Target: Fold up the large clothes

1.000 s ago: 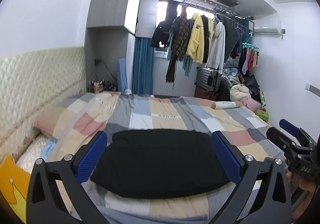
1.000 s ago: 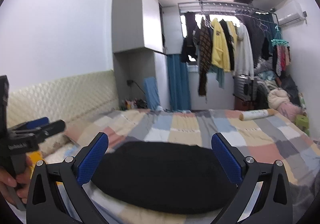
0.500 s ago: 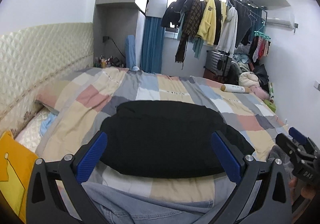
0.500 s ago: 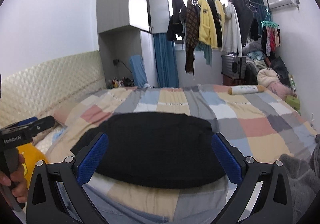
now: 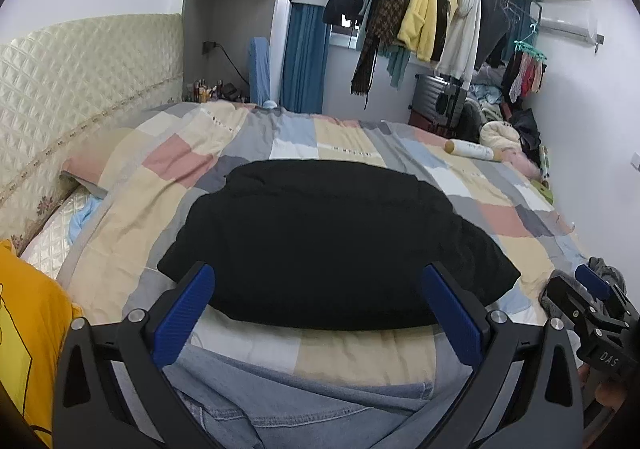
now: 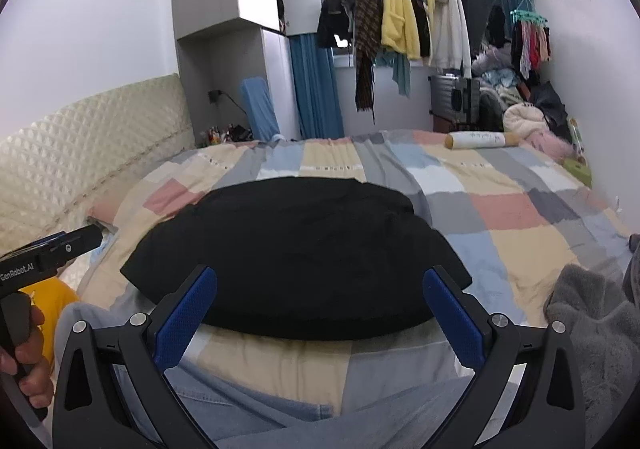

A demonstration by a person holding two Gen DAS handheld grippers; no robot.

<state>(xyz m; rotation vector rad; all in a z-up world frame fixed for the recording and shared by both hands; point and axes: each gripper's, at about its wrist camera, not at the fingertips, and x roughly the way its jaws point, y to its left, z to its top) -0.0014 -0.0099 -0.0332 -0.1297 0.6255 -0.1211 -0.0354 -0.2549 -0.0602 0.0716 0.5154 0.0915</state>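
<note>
Left wrist view shows the left tongs (image 5: 318,305) and right tongs (image 6: 320,307) both spread apart and empty above the black garment (image 5: 332,249) lying flat on the bed (image 5: 520,217), which looks soft, limp and light, best pinched at its near corners.

The folded garment (image 5: 332,245) is solid black. The bedspread (image 5: 340,141) carries a patchwork of beige, pink, grey, pale blue and white blocks. The headboard (image 5: 80,61) is cream with a quilted diamond pattern. The curtain (image 6: 314,85) is blue. One hanging jacket (image 6: 396,17) is yellow. Gripper pads (image 5: 184,309) are blue on black frames.
</note>
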